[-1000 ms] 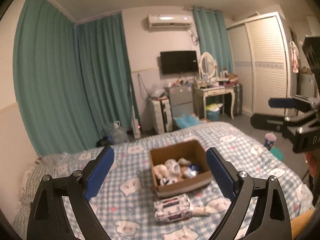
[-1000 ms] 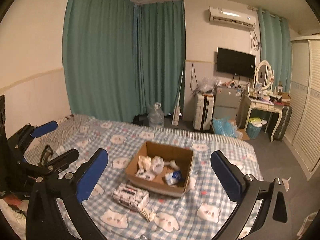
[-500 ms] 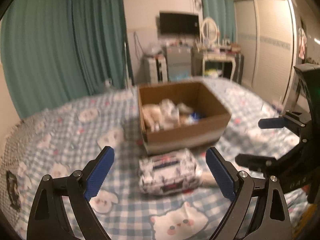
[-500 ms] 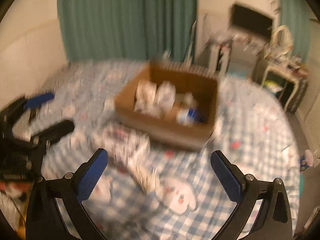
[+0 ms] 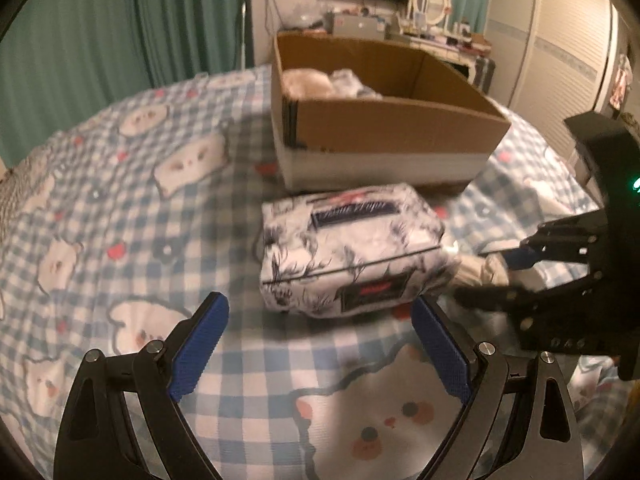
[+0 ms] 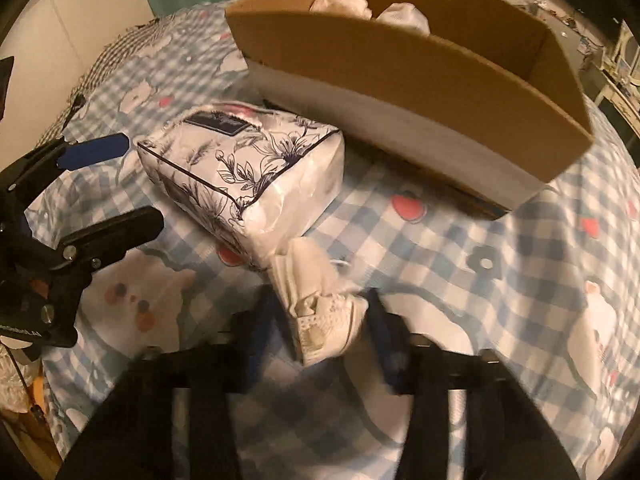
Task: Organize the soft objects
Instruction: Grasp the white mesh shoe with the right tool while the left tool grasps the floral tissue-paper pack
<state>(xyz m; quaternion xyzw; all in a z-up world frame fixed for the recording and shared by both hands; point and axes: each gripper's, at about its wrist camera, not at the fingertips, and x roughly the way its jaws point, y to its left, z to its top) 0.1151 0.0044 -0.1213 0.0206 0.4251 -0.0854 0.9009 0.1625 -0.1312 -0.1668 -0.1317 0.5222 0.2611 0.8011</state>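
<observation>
A white tissue pack with a blue flower print [image 5: 348, 248] [image 6: 244, 168] lies on the checked bedsheet just in front of an open cardboard box [image 5: 384, 120] [image 6: 420, 76] that holds several soft white items. My left gripper [image 5: 320, 344] is open, just short of the pack. A small white sock-like bundle [image 6: 320, 312] [image 5: 480, 272] lies against the pack's end. My right gripper [image 6: 320, 328] [image 5: 500, 276] has its blurred fingers on either side of the bundle, narrowed around it.
The blue-and-white checked sheet [image 5: 120, 240] with cat prints covers the bed. Green curtains [image 5: 120, 20], a TV, a dressing table and a wardrobe [image 5: 560, 40] stand behind the box.
Both grippers have come down and forward toward the bed. The left now sits just before the tissue pack. The right has narrowed from wide open around the white bundle.
</observation>
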